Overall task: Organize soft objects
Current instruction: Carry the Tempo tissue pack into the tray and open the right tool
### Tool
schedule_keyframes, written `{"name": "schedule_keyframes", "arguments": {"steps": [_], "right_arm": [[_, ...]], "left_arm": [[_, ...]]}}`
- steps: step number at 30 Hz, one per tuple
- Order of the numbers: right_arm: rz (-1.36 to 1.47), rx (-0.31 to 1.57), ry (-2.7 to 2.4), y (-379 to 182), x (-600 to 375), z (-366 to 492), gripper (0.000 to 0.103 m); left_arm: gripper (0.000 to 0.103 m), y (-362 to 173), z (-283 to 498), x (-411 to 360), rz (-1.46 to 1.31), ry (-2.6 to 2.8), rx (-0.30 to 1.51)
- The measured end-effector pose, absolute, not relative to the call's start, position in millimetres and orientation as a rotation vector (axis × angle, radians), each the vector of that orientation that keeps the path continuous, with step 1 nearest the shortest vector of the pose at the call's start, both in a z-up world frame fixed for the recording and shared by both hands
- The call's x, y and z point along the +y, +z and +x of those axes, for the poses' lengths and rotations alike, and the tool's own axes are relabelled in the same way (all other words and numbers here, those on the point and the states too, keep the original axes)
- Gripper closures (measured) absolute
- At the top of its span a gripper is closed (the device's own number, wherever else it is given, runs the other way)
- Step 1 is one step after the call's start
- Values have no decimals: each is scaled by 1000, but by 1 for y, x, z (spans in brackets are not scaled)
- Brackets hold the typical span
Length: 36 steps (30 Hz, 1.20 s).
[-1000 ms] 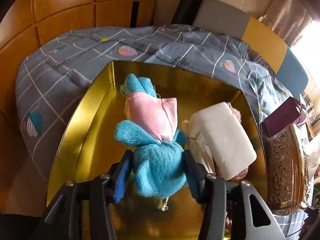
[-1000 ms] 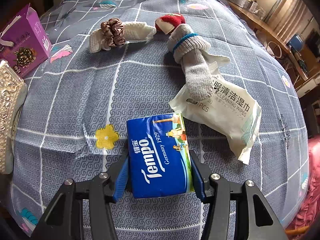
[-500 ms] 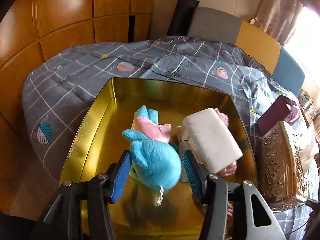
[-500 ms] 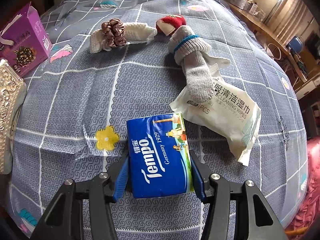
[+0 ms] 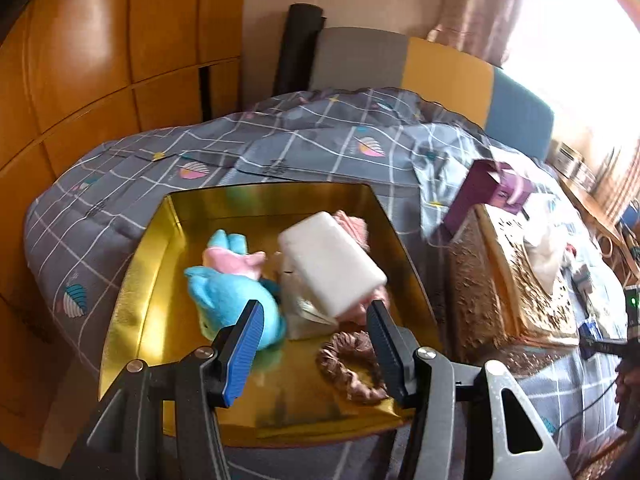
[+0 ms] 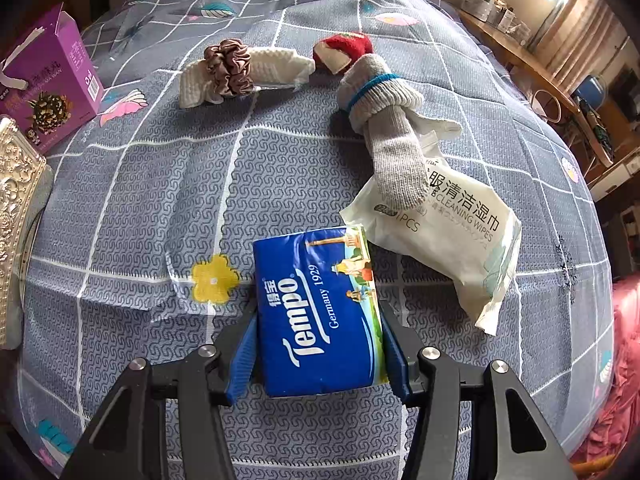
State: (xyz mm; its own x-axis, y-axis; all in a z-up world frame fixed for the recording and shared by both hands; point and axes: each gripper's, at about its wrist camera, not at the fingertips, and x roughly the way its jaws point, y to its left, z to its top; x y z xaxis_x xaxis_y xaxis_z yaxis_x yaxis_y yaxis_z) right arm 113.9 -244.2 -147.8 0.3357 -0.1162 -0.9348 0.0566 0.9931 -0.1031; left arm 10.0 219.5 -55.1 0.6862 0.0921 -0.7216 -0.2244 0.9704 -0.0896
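Observation:
In the left wrist view a gold tin box (image 5: 132,300) on the bed holds a blue and pink plush toy (image 5: 228,292), a white soft block (image 5: 332,264), a pink item under it and a brown scrunchie (image 5: 348,364). My left gripper (image 5: 316,344) is open and empty, raised above the box's near side. In the right wrist view my right gripper (image 6: 320,344) is shut on a blue Tempo tissue pack (image 6: 320,312) low over the quilt. Beyond it lie a wet wipes pack (image 6: 452,232), a grey sock (image 6: 388,132), a red and white plush (image 6: 344,52) and a brown scrunchie on a white cloth (image 6: 232,68).
An ornate gold lid (image 5: 516,280) lies right of the box, with a purple carton (image 5: 492,192) behind it; both also show at the left edge of the right wrist view (image 6: 12,200) (image 6: 48,88). A wooden wardrobe (image 5: 100,60) and headboard (image 5: 420,64) border the bed.
My left gripper has let go of the blue plush toy, which now lies in the gold box, and has pulled back and up. The right gripper has hardly moved.

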Motion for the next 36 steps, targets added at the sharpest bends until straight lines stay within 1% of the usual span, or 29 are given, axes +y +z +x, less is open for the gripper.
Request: {"name": "schedule_keyframes", "arguments": {"steps": [14,17,21,29,36], "right_arm": [[-48,1207,-132,-146,-243,115,49],[-8,1192,-138,-141,-248,117,49],[70,1134,-108,-123,-253,123,49],[45,1074,-93,-87,-238,168,49],[39,950,-1,-25,-196,204,49]], "left_arm": [[49,-58,3,193,-124,78,805],[49,-58,2,191,-120,64,807],[49,-60,2,192,-123,53,810],[49,-61,-1,192,-117,42,812],[49,-62,-2,192,-112,37,811]]}}
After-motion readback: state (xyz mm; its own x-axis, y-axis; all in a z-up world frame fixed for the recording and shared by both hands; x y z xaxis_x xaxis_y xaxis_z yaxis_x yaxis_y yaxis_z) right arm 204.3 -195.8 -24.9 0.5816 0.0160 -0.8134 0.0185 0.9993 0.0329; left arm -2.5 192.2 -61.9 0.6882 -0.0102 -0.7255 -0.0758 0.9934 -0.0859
